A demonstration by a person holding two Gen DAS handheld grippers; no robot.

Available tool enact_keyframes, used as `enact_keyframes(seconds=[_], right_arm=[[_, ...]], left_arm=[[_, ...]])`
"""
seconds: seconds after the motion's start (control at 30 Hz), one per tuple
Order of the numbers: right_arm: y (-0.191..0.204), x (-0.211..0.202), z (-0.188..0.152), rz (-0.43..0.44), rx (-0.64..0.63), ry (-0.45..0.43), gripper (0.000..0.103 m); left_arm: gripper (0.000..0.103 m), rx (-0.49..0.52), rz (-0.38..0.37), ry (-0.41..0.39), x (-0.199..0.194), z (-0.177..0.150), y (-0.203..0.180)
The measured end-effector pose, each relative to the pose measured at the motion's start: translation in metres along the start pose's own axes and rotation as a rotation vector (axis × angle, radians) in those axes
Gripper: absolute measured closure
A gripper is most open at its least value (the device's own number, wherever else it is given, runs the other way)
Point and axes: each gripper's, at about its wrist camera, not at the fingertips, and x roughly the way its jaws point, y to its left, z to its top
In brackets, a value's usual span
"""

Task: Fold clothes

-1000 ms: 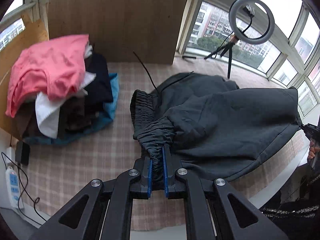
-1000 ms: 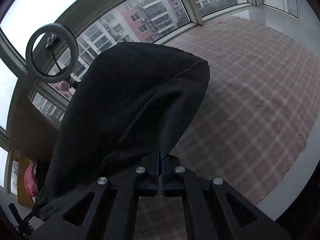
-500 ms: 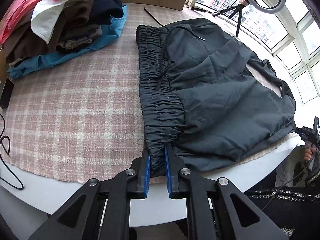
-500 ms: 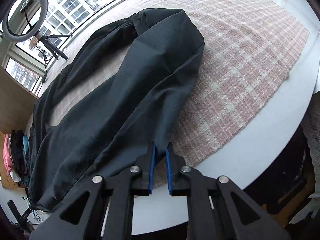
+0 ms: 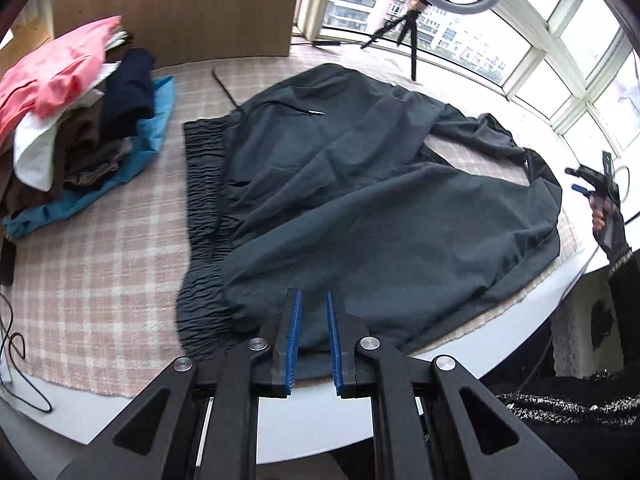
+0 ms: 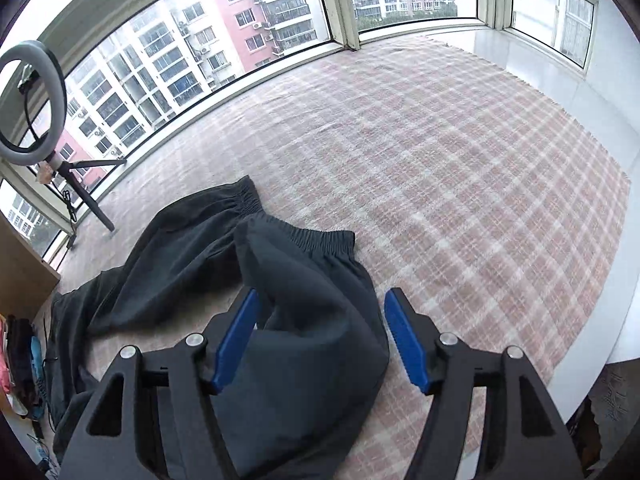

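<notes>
While no brand, label or legible writing can be made out in either view, the layout is clear. At the upper left of the left wrist view a pile of folded clothes (image 5: 72,128) is stacked on the checked cloth (image 5: 100,280) covering the bench (image 5: 320,420). Across the centre the dark trousers (image 5: 360,208) are spread flat, the gathered waistband (image 5: 202,216) to their left. At lower centre the left gripper (image 5: 312,300) is seen with its blue pads slightly parted above the trouser fabric, nothing pinched between them. At the far right edge the right gripper (image 5: 596,184) is held by a hand. In the right wrist view a ring light (image 6: 32,100) stands at the upper left; the right gripper (image 6: 320,300), its jaws having just been opening, stands wide with a trouser leg (image 6: 312,320) lying loosely between the pads.
</notes>
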Motion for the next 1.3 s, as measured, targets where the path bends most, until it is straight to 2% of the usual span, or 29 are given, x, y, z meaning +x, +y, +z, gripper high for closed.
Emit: enact_keyframes(seconds=[0.07, 0.17, 0.27, 0.3, 0.33, 0.37, 0.4, 0.47, 0.53, 0.6, 0.67, 0.73, 0.77, 0.8, 0.83, 0.87, 0.9, 1.03, 1.07, 1.2, 1.3], right_arm=[[-0.003, 0.03, 0.021, 0.053, 0.008, 0.055, 0.039], [0.003, 0.065, 0.033, 0.09, -0.01, 0.117, 0.039], [0.019, 0.076, 0.027, 0.143, -0.091, 0.147, 0.039], [0.023, 0.076, 0.023, 0.135, -0.131, 0.141, 0.039], [0.028, 0.076, 0.019, 0.127, -0.171, 0.135, 0.05], [0.031, 0.078, 0.014, 0.089, -0.211, 0.136, 0.067], [0.031, 0.08, 0.011, 0.052, -0.238, 0.159, 0.103], [0.021, 0.073, 0.006, 0.034, -0.212, 0.14, 0.101], [0.001, 0.04, 0.004, 0.034, -0.133, 0.038, 0.101], [-0.024, -0.007, 0.0, -0.083, -0.013, -0.061, 0.101], [-0.042, -0.06, -0.009, -0.118, 0.078, -0.164, 0.101], [-0.042, -0.089, -0.013, -0.197, 0.044, -0.22, 0.098], [-0.039, -0.083, -0.009, -0.189, 0.0, -0.187, 0.097], [-0.036, -0.077, -0.005, -0.182, -0.045, -0.154, 0.086], [-0.034, -0.071, -0.001, -0.174, -0.089, -0.121, 0.063], [-0.038, -0.062, 0.003, -0.148, -0.101, -0.078, 0.052], [-0.046, -0.056, 0.005, -0.137, -0.09, -0.06, 0.049], [-0.108, -0.056, -0.006, -0.048, 0.1, -0.045, 0.048], [-0.124, -0.056, -0.011, -0.021, 0.153, -0.041, 0.047], [-0.178, -0.042, -0.043, -0.112, 0.24, 0.039, 0.046], [-0.203, -0.028, -0.066, -0.093, 0.29, 0.087, 0.046]], left_arm=[[0.091, 0.012, -0.016, 0.032, 0.021, 0.003, -0.018], [0.091, -0.041, -0.051, 0.072, 0.048, 0.006, -0.029], [0.092, -0.079, -0.063, 0.094, 0.06, 0.006, -0.033], [0.092, -0.083, -0.063, 0.098, 0.063, 0.006, -0.034], [0.092, -0.085, -0.059, 0.1, 0.064, 0.006, -0.036], [0.092, -0.088, -0.05, 0.102, 0.066, 0.007, -0.037], [0.092, -0.091, -0.041, 0.104, 0.067, 0.008, -0.039], [0.092, -0.106, -0.034, 0.105, 0.07, 0.011, -0.038], [0.092, -0.121, -0.031, 0.106, 0.072, 0.015, -0.037], [0.092, -0.114, -0.024, 0.103, 0.071, 0.019, -0.039], [0.092, -0.102, -0.018, 0.099, 0.069, 0.023, -0.042], [0.092, -0.087, -0.024, 0.1, 0.069, 0.029, -0.046], [0.092, -0.076, -0.029, 0.099, 0.07, 0.033, -0.05], [0.092, -0.065, -0.034, 0.099, 0.071, 0.037, -0.053], [0.092, -0.051, -0.041, 0.1, 0.073, 0.04, -0.059], [0.092, -0.034, -0.047, 0.105, 0.074, 0.043, -0.065], [0.092, -0.009, -0.051, 0.11, 0.076, 0.046, -0.074], [0.091, 0.159, -0.085, 0.113, 0.08, 0.044, -0.128], [0.088, 0.212, -0.095, 0.122, 0.083, 0.041, -0.142], [0.081, 0.385, -0.145, 0.178, 0.102, 0.029, -0.192], [0.081, 0.48, -0.165, 0.229, 0.119, 0.022, -0.219]])
